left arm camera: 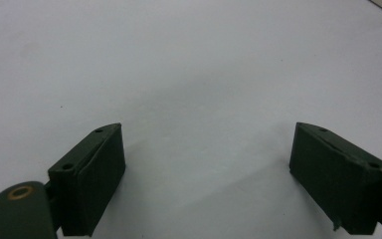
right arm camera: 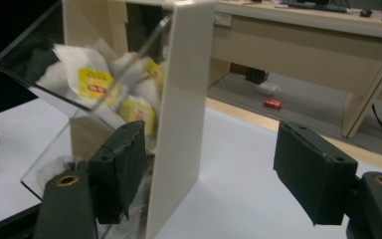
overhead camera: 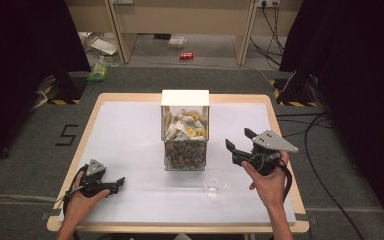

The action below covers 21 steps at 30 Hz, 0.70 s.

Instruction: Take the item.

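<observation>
High view showed our right gripper [overhead camera: 239,143] gaping wide, empty, beside the clear tea-bag box [overhead camera: 185,131]; our left gripper [overhead camera: 118,184] rested wide, empty, on the table [overhead camera: 130,130].

Left gripper [overhead camera: 116,184] low, jaws wide apart; right gripper [overhead camera: 239,141] raised, jaws apart.

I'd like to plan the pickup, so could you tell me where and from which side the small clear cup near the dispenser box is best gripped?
Probably at the rim of the clear cup, from above: it stands upright with its mouth open, so one jaw can go inside and one outside the thin wall. The right gripper, open, is nearest.
</observation>
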Each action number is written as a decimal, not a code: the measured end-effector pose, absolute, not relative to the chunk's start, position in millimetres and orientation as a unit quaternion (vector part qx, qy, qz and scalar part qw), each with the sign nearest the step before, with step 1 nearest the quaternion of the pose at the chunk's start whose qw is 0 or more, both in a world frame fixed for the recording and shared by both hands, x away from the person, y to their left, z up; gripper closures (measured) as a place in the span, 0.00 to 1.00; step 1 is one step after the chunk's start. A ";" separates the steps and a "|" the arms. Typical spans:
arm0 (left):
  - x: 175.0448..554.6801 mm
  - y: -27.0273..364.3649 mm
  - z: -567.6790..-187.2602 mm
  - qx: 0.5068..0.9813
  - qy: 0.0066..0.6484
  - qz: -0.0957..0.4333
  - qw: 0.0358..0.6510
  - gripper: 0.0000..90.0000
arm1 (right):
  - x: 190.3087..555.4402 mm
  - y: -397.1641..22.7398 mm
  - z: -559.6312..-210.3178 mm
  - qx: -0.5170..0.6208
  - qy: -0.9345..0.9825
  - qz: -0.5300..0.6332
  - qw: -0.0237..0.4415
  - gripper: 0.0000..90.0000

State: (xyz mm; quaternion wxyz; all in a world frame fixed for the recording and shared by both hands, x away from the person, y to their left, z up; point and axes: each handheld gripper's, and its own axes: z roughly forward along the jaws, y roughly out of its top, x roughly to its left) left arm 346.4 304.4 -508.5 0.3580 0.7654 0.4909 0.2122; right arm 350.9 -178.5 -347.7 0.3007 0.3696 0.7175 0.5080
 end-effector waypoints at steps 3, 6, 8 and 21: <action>346.4 304.3 -508.5 0.765 0.491 0.212 0.358 0.15 | 348.9 -172.4 -339.6 0.364 0.715 0.516 0.299 0.34; 346.4 304.4 -508.4 0.766 0.491 0.212 0.358 0.15 | 347.1 -167.7 -333.4 0.359 0.714 0.525 0.294 0.35; 346.4 304.3 -508.4 0.766 0.491 0.212 0.358 0.15 | 346.0 -163.6 -329.3 0.354 0.713 0.530 0.293 0.35; 346.4 304.3 -508.4 0.765 0.491 0.212 0.358 0.15 | 348.5 -123.1 -314.5 0.316 0.727 0.539 0.284 0.37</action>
